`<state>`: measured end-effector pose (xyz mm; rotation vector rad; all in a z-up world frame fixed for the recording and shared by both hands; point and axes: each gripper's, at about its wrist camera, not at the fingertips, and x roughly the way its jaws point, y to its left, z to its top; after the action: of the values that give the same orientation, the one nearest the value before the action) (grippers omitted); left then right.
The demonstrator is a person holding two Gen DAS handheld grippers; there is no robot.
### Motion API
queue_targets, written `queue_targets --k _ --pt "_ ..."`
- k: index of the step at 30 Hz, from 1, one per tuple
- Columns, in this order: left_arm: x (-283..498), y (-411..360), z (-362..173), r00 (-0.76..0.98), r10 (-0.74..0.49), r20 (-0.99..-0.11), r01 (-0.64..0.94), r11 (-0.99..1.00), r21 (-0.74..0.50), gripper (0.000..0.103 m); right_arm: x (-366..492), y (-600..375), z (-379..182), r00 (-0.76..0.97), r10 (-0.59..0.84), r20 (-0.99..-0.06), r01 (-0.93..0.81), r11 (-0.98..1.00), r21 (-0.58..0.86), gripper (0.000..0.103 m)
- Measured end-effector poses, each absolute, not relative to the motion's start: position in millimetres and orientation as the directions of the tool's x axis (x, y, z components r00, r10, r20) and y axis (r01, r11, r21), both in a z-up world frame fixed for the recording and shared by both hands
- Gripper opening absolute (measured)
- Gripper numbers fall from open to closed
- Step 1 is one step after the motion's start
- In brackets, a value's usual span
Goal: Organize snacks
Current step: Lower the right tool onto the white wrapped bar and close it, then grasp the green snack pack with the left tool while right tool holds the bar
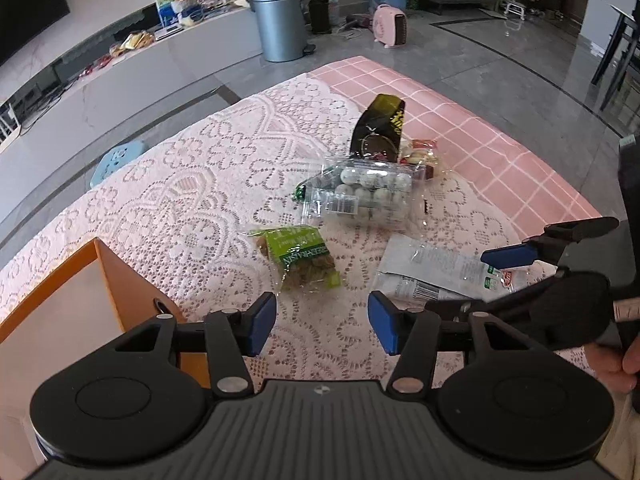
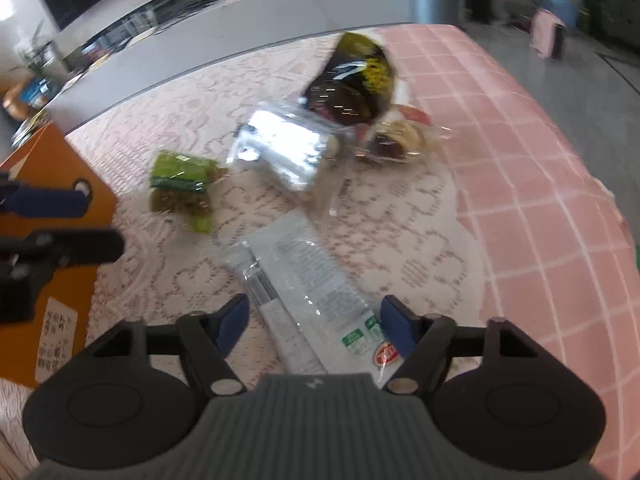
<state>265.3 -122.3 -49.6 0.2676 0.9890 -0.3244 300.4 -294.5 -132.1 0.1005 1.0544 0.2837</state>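
Several snacks lie on the lace cloth (image 1: 180,200): a green raisin packet (image 1: 302,258) (image 2: 180,184), a clear pack of white balls (image 1: 360,192) (image 2: 280,148), a black-and-yellow bag (image 1: 380,124) (image 2: 356,80) and a long white packet (image 1: 436,272) (image 2: 304,280). My left gripper (image 1: 322,324) (image 2: 60,224) stands open just short of the raisin packet, nothing between its blue pads. My right gripper (image 2: 316,328) (image 1: 480,280) is open and straddles the near end of the white packet; the pads do not visibly press on it. The right wrist view is blurred.
An open orange box (image 1: 108,276) (image 2: 80,292) stands at the left, right beside my left gripper. A small clear pack of red and brown sweets (image 1: 420,156) (image 2: 392,140) leans by the black bag. Pink checked cloth (image 1: 500,152) covers the table's right side. A person's hand (image 1: 616,368) holds the right gripper.
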Motion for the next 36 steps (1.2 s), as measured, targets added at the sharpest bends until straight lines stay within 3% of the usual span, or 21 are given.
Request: queue_targets --k 2,7,11,16,22,29,36 --pt "266 -121 -50 0.505 -0.147 -0.851 0.381 0.922 0.067 0.063 305 -289 -134 0.457 0.296 -0.839 -0.225 0.951 0.213 0.083" --pt "264 -120 -49 0.504 -0.143 -0.852 0.384 0.920 0.072 0.063 308 -274 -139 0.474 0.279 -0.835 -0.341 0.933 0.118 0.081" --pt "265 -119 -49 0.501 -0.146 -0.853 0.390 0.918 0.072 0.063 305 -265 -140 0.503 0.226 -0.834 -0.383 0.924 0.019 0.058" --pt "271 -119 -53 0.489 -0.159 -0.858 0.405 0.912 0.062 0.063 302 -267 -138 0.490 0.266 -0.830 -0.398 0.915 0.058 0.052" --pt "286 -117 -59 0.480 -0.147 -0.865 0.350 0.936 0.035 0.063 291 -278 -118 0.572 0.310 -0.759 -0.356 0.928 0.111 0.051" --pt "311 -118 -66 0.489 -0.134 -0.862 0.209 0.977 -0.033 0.064 297 -287 -110 0.701 0.196 -0.685 -0.218 0.974 0.056 0.051" --pt "335 -114 -83 0.467 -0.063 -0.882 0.082 0.996 -0.028 0.064 308 -284 -118 0.689 0.198 -0.697 -0.219 0.974 0.060 0.051"
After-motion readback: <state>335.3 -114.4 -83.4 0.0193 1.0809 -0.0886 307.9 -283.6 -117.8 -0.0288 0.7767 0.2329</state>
